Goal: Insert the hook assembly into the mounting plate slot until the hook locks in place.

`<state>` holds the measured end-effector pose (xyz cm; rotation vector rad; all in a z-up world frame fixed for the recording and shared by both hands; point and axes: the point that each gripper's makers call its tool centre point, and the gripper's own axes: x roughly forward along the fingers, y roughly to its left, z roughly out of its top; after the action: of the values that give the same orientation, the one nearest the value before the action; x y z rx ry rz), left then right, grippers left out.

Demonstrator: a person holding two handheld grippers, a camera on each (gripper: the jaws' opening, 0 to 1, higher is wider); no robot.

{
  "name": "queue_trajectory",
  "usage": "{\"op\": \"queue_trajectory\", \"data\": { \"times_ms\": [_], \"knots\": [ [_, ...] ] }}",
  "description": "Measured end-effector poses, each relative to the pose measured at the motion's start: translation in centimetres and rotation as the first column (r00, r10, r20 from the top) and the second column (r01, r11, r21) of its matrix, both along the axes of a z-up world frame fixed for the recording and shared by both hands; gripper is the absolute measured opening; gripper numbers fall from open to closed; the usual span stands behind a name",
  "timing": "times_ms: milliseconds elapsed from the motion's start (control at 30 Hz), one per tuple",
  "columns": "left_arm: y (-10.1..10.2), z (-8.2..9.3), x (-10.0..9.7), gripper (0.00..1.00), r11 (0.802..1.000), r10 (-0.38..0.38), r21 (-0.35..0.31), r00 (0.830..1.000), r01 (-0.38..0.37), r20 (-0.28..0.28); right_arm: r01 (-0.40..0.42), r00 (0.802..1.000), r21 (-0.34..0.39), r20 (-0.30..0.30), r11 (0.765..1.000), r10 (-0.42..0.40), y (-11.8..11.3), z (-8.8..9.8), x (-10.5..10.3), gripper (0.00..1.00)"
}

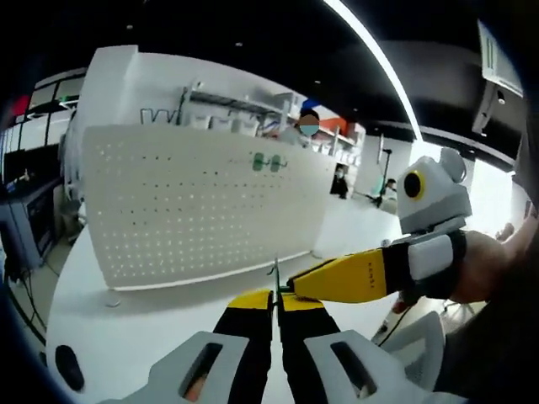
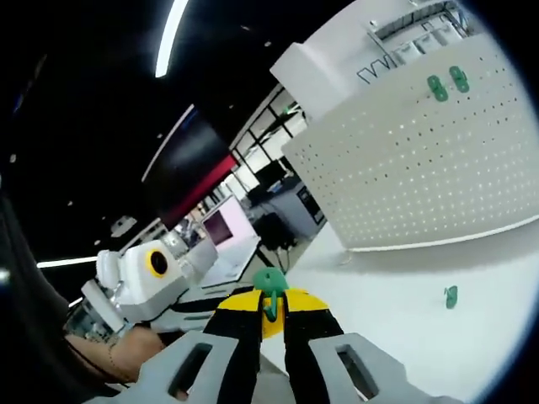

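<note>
I see the white pegboard [image 1: 202,202] standing upright on the far side of the white desk [image 2: 396,320], two green hooks [image 2: 447,83] already seated near its top. A loose hook [image 2: 451,295] lies on the desk. My right claw [image 2: 271,313] pinches a green hook assembly [image 2: 270,286]; my left claw [image 1: 275,310] looks closed, grasp unclear.

White perforated mounting plate [image 2: 421,160] carrying two green hooks [image 2: 447,82]; yellow-and-black right gripper [image 2: 270,313] showing a green hook assembly [image 2: 270,288].
</note>
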<state>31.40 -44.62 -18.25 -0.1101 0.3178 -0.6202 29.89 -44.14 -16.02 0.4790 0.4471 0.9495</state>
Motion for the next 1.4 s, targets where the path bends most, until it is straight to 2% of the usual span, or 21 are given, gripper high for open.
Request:
{"op": "queue_trajectory", "data": {
  "times_ms": [233, 333, 433, 467, 633, 733, 800, 867, 1200, 1333, 1400],
  "knots": [
    [0.2, 0.7, 0.0, 0.01, 1.000, 0.018, 0.002, 1.000, -0.018, 0.025, 0.009, 1.000, 0.020, 0.013, 1.000, -0.009, 0.1, 0.6, -0.1, 0.06],
    [0.4, 0.6, 0.1, 0.01, 0.999, 0.029, -0.016, 1.000, -0.028, 0.010, 0.009, 1.000, 0.023, 0.014, 1.000, -0.010, 0.1, 0.6, -0.1, 0.06],
    [0.2, 0.4, 0.0, 0.01, 0.997, 0.024, -0.067, 0.999, -0.026, -0.026, 0.007, 1.000, 0.016, 0.029, 1.000, -0.008, 0.1, 0.7, -0.3, 0.04],
    [0.3, 0.5, 0.1, 0.01, 0.998, 0.032, -0.061, 0.999, -0.032, -0.013, 0.009, 1.000, 0.019, 0.028, 1.000, -0.009, 0.1, 0.8, -0.2, 0.04],
    [0.3, 0.4, 0.0, 0.01, 0.998, 0.040, -0.047, 0.999, -0.041, -0.022, 0.011, 1.000, 0.023, 0.006, 1.000, -0.011, 0.1, 0.6, -0.1, 0.03],
    [0.1, 0.2, -0.1, 0.02, 0.999, 0.029, -0.019, 0.999, -0.029, -0.021, 0.025, 1.000, -0.023, 0.015, 0.999, -0.025, -0.4, 0.0, 0.2, 0.01],
    [0.1, 0.0, -0.2, 0.02, 1.000, 0.025, -0.004, 0.999, -0.025, -0.029, 0.011, 1.000, -0.024, 0.005, 1.000, -0.010, -0.3, -0.1, 0.1, 0.00],
    [0.0, -0.3, -0.2, 0.02, 1.000, 0.019, -0.010, 0.999, -0.019, -0.041, 0.003, 0.999, -0.059, 0.034, 0.998, -0.001, -0.3, -0.3, 0.0, 0.00],
    [-0.4, -1.5, -0.5, 0.05, 0.998, -0.028, 0.056, 0.998, 0.031, -0.054, -0.006, 0.999, -0.098, 0.039, 0.995, 0.010, -0.6, -1.2, 0.1, 0.00],
    [-0.6, -2.0, -0.6, 0.09, 0.997, -0.043, 0.053, 0.996, 0.047, -0.080, 0.004, 0.999, -0.108, 0.046, 0.994, 0.001, -1.0, -1.3, 0.5, 0.00],
    [-0.5, -2.1, -0.6, 0.15, 0.998, -0.039, 0.054, 0.996, 0.044, -0.079, 0.011, 0.999, -0.109, 0.046, 0.994, -0.006, -1.3, -1.4, 0.8, 0.00]
  ]
}}
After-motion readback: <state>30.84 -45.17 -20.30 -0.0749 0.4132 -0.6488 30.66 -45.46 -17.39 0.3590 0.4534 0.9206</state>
